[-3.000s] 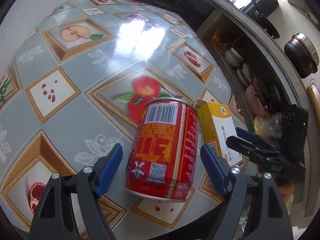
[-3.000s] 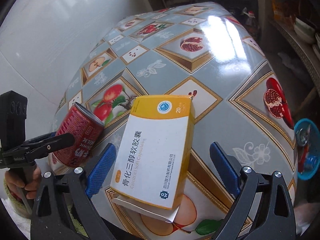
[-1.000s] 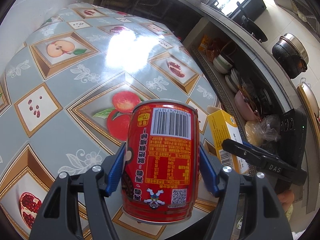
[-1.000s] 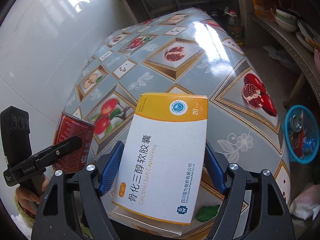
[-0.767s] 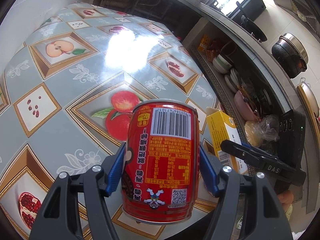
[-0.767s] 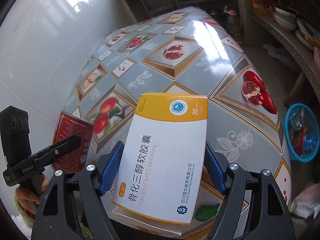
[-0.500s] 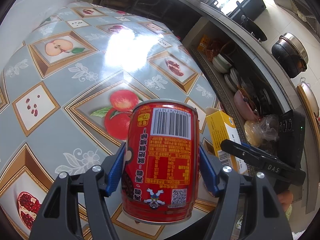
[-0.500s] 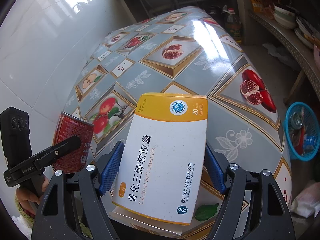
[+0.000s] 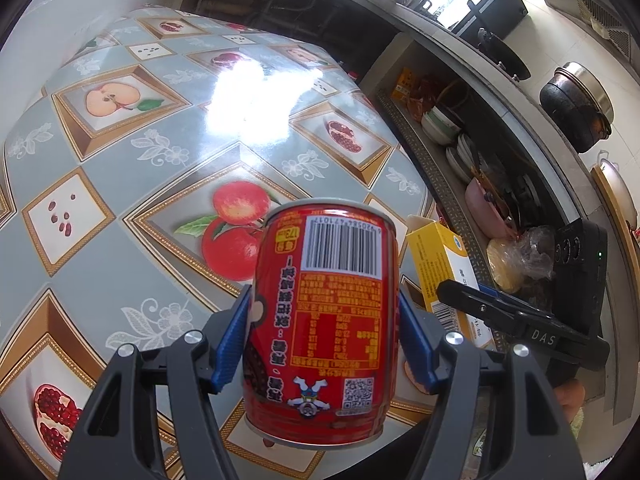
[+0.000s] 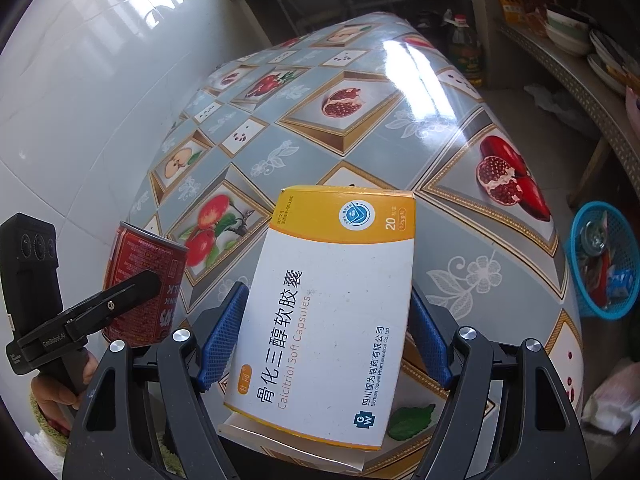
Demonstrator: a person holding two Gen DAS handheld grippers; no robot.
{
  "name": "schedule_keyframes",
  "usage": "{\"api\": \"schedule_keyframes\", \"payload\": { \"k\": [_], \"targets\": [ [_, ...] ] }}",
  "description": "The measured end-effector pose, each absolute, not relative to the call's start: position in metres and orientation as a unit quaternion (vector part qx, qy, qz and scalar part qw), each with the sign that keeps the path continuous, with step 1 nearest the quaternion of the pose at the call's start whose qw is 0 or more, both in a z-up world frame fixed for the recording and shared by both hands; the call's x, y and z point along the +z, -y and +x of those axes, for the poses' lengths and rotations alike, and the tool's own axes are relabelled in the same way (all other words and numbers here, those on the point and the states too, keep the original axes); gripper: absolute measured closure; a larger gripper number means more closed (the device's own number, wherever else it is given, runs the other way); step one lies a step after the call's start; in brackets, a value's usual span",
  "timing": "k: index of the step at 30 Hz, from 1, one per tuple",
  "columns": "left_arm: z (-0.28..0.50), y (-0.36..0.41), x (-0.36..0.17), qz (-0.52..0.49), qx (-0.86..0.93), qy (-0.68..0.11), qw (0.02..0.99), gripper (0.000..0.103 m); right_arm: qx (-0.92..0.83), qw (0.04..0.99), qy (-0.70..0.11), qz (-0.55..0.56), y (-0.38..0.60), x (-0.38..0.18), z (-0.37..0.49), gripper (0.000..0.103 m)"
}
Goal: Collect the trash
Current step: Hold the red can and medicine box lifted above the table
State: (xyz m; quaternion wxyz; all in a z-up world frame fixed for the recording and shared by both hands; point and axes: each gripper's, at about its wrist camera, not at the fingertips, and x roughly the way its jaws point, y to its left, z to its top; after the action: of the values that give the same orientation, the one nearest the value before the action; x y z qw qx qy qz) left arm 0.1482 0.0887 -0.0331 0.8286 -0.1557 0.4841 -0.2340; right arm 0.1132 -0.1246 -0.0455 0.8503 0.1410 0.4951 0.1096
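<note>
Left tool clamps the red can — right tool clamps the medicine box.

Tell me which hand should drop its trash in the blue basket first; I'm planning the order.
Right, probably: the blue basket shows only past the table's right edge, nearer the right gripper holding the box.

Left gripper jaws clamped on red can; right gripper jaws clamped on medicine box.
</note>
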Motion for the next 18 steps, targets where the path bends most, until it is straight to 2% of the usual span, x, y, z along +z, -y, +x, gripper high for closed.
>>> {"api": "schedule_keyframes", "payload": {
  "k": [18],
  "targets": [
    [0.1479,-0.0892,-0.0339,-0.156,-0.235,-0.484,0.828,0.037,0.110,0.850,-0.495,0.141,0.1264,-0.0448,0.1134,0.030]
  ]
}}
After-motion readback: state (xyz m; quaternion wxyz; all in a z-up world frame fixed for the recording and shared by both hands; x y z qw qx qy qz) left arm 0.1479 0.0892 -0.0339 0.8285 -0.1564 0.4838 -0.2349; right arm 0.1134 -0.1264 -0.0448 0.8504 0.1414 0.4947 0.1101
